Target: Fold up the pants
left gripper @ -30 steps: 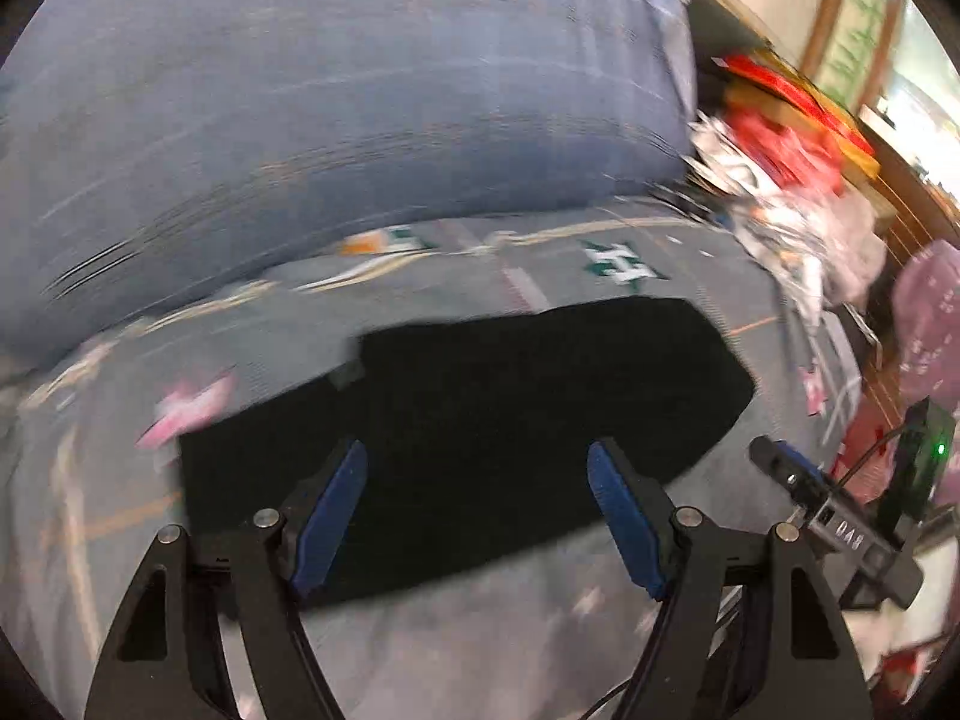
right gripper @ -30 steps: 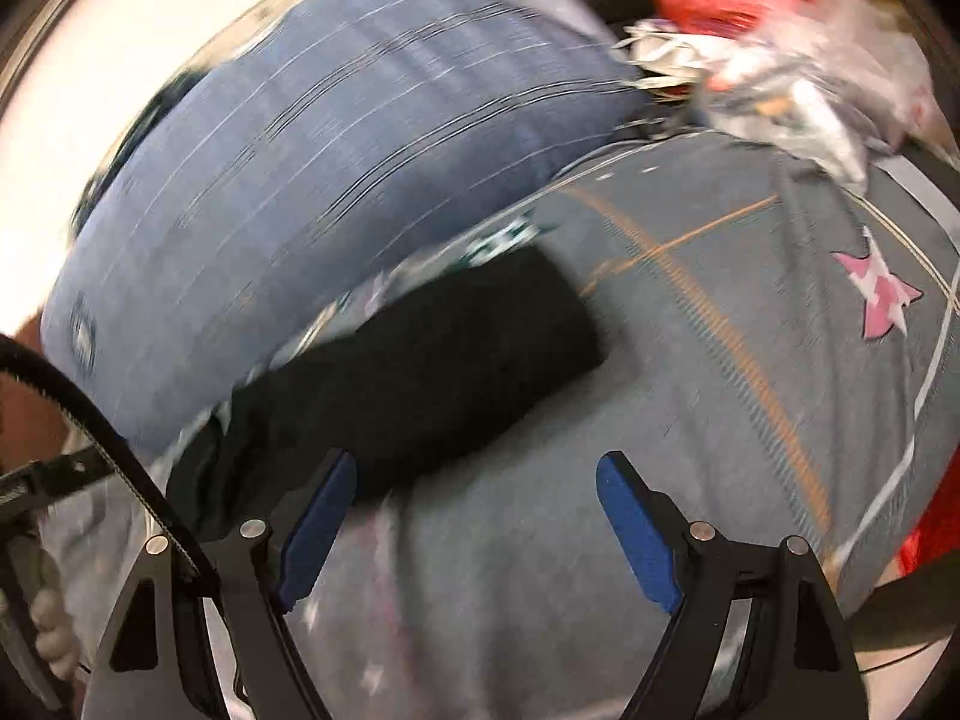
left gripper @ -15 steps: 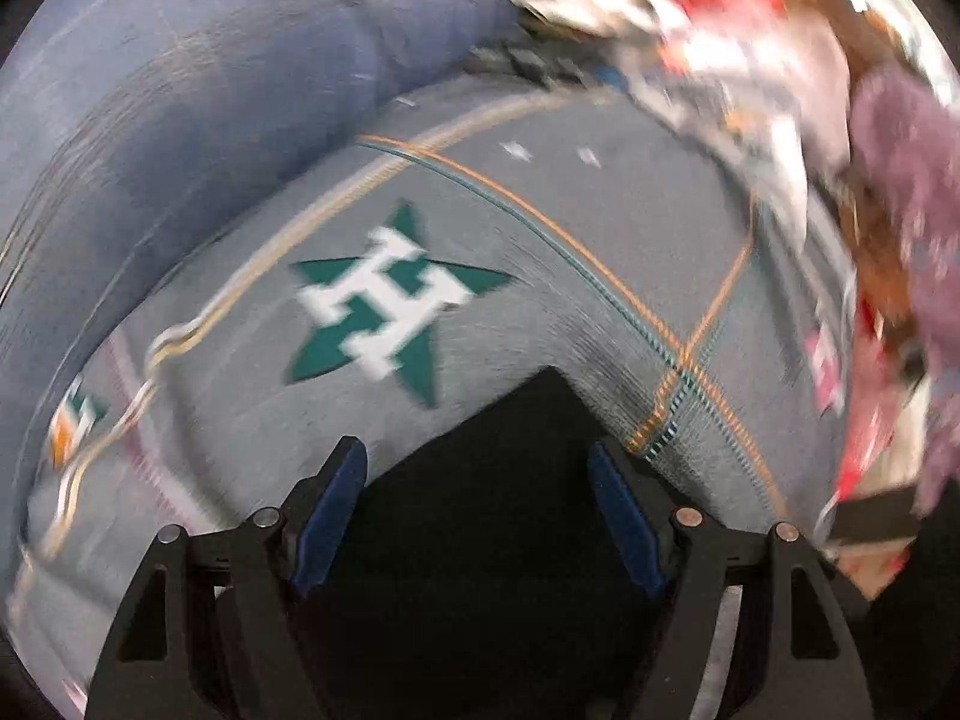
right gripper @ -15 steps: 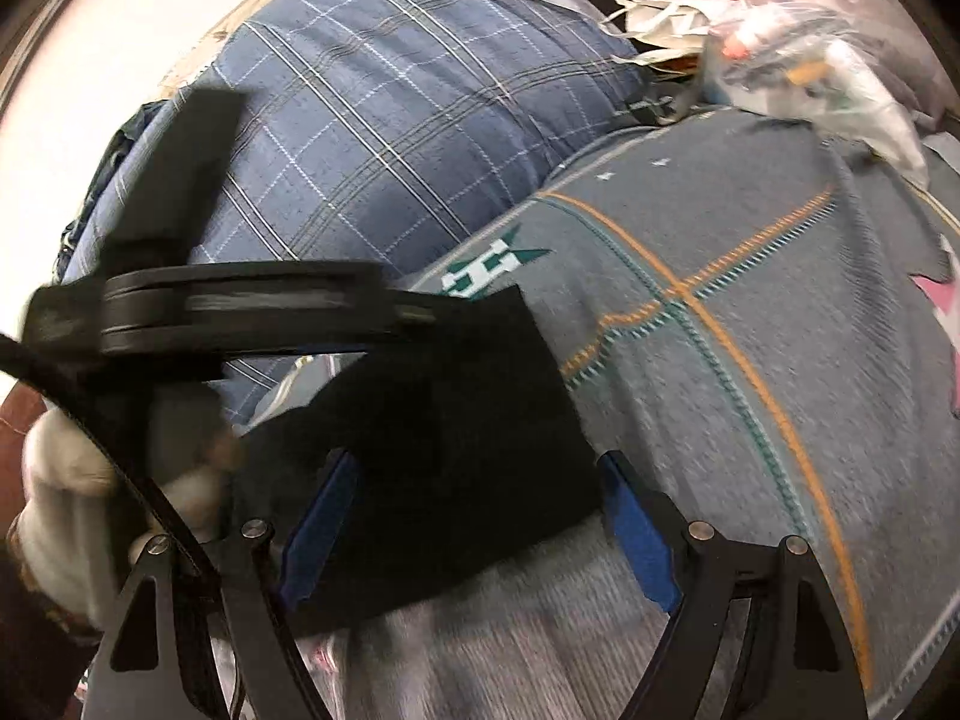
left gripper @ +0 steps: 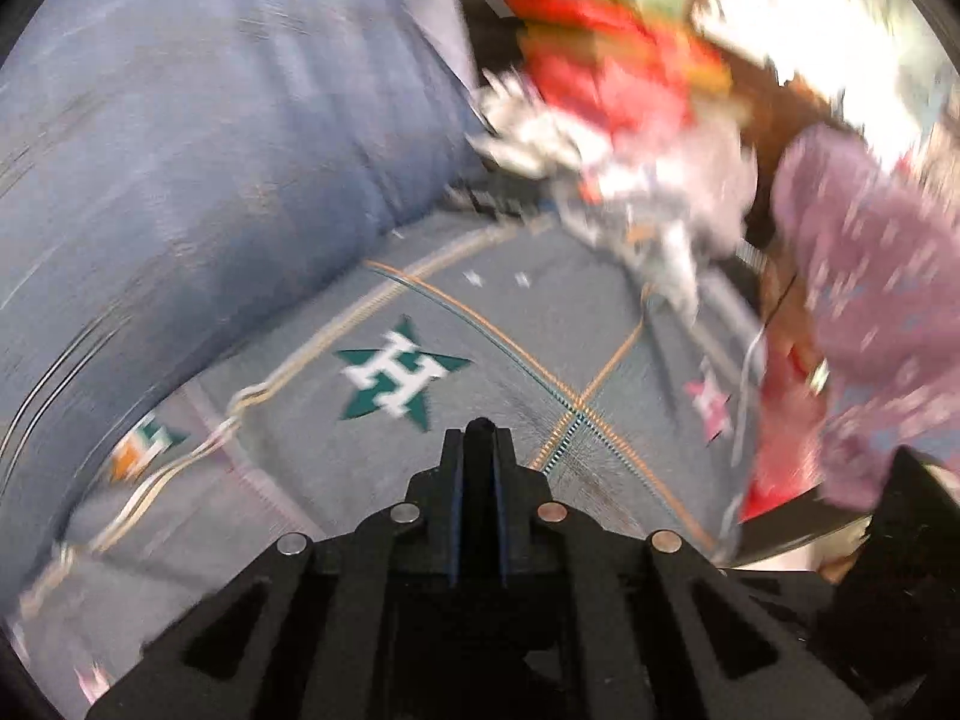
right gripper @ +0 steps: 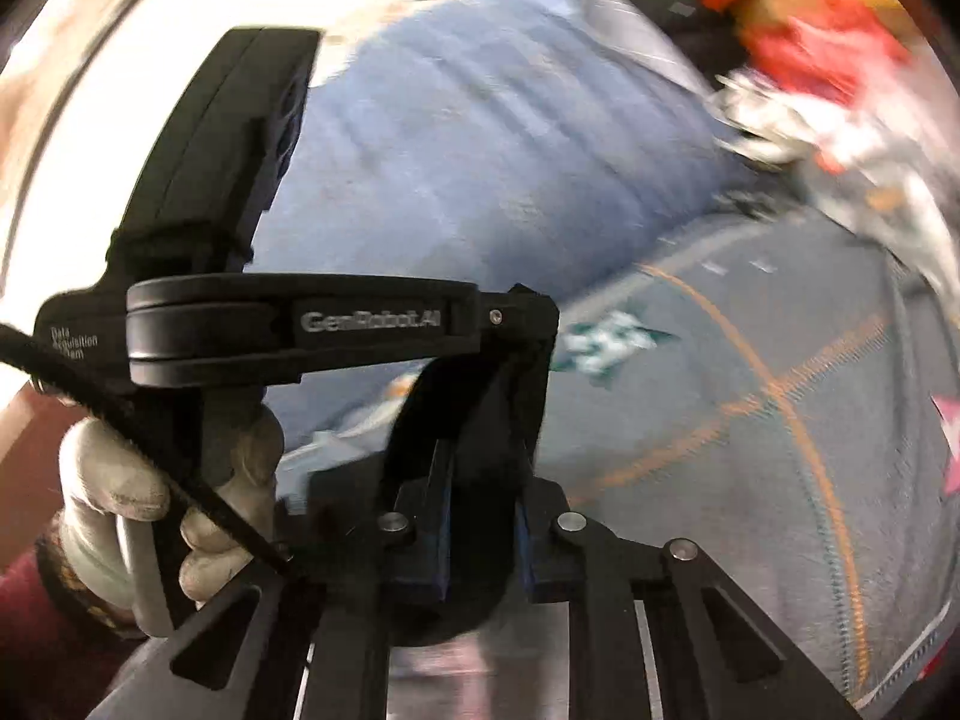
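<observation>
The black pants show only as a strip of dark cloth pinched between my left gripper's shut jaws, and as a thicker dark fold between my right gripper's shut blue pads. Both grippers hold the cloth lifted above the grey bedspread with a green star logo. In the right wrist view the left gripper's body and the gloved hand holding it sit close on the left. The rest of the pants is hidden below the grippers.
A large blue plaid pillow lies at the far left of the bed. A heap of red and white bags and clutter sits at the far edge. A pink patterned cloth hangs at the right.
Both grippers have closed on the black pants, which lay flat on the bedspread a second ago, and lifted them. The two grippers have come close together.
</observation>
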Demonstrator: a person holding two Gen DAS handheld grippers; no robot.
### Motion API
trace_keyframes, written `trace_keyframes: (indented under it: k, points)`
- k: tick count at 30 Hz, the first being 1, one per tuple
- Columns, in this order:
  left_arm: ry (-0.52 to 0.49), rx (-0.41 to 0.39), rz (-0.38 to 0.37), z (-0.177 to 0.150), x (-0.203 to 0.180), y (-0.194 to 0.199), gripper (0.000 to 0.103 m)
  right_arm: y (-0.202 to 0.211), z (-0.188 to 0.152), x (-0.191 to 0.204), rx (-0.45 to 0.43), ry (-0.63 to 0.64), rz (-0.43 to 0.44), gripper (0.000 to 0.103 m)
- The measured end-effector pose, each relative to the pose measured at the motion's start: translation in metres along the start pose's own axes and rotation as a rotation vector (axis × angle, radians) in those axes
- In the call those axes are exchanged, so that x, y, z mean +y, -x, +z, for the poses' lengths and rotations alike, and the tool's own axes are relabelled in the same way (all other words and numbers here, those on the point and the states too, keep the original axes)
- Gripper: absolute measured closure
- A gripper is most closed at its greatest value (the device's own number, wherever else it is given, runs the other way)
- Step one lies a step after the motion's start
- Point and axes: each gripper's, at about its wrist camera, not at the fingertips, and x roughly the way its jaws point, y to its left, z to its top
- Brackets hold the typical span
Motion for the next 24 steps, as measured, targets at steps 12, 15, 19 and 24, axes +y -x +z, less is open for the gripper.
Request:
trace_keyframes:
  k: [12, 15, 19, 24]
  points:
    - [0.564, -0.284, -0.056, -0.157, 0.189, 0.155, 0.095, -0.077, -0.054, 0.207, 0.225, 0.339, 0.202, 0.087]
    - [0.698, -0.283, -0.041, -0.2, 0.236, 0.147, 0.095, -0.122, -0.082, 0.239, 0.316, 0.389, 0.179, 0.087]
    - [0.801, -0.308, -0.087, -0.241, 0.263, 0.142, 0.095, -0.161, -0.11, 0.259, 0.4, 0.406, 0.16, 0.087]
    - [0.816, -0.384, -0.106, -0.259, 0.266, 0.155, 0.095, -0.162, -0.12, 0.277, 0.404, 0.462, 0.169, 0.087]
